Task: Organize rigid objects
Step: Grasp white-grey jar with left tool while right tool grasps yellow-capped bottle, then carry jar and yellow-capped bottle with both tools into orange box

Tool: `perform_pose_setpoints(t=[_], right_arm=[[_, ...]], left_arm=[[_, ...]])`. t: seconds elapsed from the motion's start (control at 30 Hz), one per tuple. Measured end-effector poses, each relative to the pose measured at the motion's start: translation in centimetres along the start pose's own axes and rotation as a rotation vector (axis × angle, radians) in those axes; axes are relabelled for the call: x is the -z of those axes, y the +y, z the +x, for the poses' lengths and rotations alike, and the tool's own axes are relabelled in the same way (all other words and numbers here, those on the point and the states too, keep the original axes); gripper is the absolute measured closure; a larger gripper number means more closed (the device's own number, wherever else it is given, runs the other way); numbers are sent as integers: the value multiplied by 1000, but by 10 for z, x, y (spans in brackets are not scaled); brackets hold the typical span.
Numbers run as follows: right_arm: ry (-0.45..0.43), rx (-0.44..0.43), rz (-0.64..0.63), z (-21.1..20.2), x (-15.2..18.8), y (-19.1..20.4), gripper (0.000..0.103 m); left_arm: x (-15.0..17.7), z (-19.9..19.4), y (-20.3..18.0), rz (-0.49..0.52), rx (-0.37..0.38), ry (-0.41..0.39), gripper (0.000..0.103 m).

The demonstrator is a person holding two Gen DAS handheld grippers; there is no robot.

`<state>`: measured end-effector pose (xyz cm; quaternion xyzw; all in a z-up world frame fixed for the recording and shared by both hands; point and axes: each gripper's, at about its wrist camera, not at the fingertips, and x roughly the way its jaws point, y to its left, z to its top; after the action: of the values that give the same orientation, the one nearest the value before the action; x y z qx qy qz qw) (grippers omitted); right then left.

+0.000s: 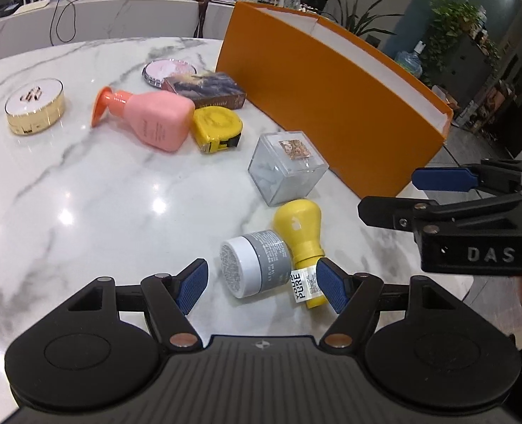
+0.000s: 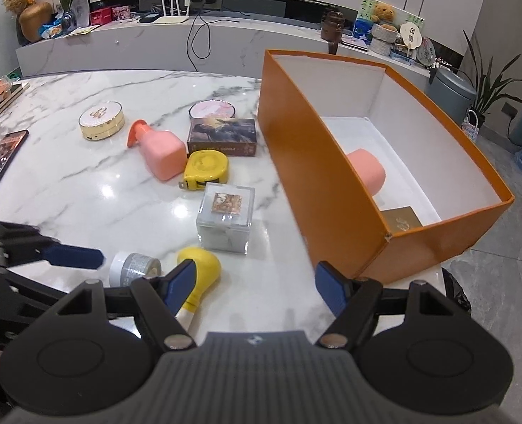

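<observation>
Presently, both grippers are held wide apart and empty above the desk (image 2: 84, 190). The left gripper (image 1: 261, 288) is lowered around the near end of the jar (image 1: 255, 268), which lies on its side just in front of the orange box (image 2: 331, 183); one pad is seen beside the jar's white lid, the other against the labelled neck of the yellow bottle (image 1: 301, 236), which is touching the jar. The right gripper (image 2: 255, 289) is hovering nearer the box's front corner, with nothing between its pads.

Two items are already seen inside the box: a pink piece and a gold card. Left of the box, a clear cube (image 2: 225, 217), a tape measure (image 2: 206, 169), a pink bottle (image 2: 160, 153), a dark carton (image 2: 222, 137) and two compacts remain to be packed.

Trouble is judged most likely at the closing. Because jar and bottle are touching and the far pad sits on the bottle's neck, both could be pinched together, or the bottle could be nudged and rolled toward the desk edge. The jar, being round and lying down, could be squeezed out sideways if the pads are not centred on it. With the right gripper close by, a collision between the two tools could also be caused by a hasty lift toward the box.
</observation>
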<state>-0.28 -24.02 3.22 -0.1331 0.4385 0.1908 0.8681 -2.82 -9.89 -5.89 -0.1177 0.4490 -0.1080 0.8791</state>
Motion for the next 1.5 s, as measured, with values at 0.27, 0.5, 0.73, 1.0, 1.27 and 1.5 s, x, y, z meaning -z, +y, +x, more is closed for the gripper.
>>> perform_pose_setpoints(t=[0.27,0.5,0.73,1.0,1.27,1.5], right_arm=[[10,0,4,2,0,-3,30],[24,-7,-9,8,0,2,30],[41,-25,-15,18,0,10,30],[86,-117,55,37,1,22,30],[111,-139,90,64,0,42,54],[114,-111,34,71,3,50,68]], left_arm=[[5,11,-1,27,-50,-13,40],[7,7,6,38,-17,-21,60],[9,1,11,82,-37,-19,62],[18,-18,28,136,-86,0,63],[18,-25,48,85,-103,-24,63],[17,-20,50,76,-118,-38,61]])
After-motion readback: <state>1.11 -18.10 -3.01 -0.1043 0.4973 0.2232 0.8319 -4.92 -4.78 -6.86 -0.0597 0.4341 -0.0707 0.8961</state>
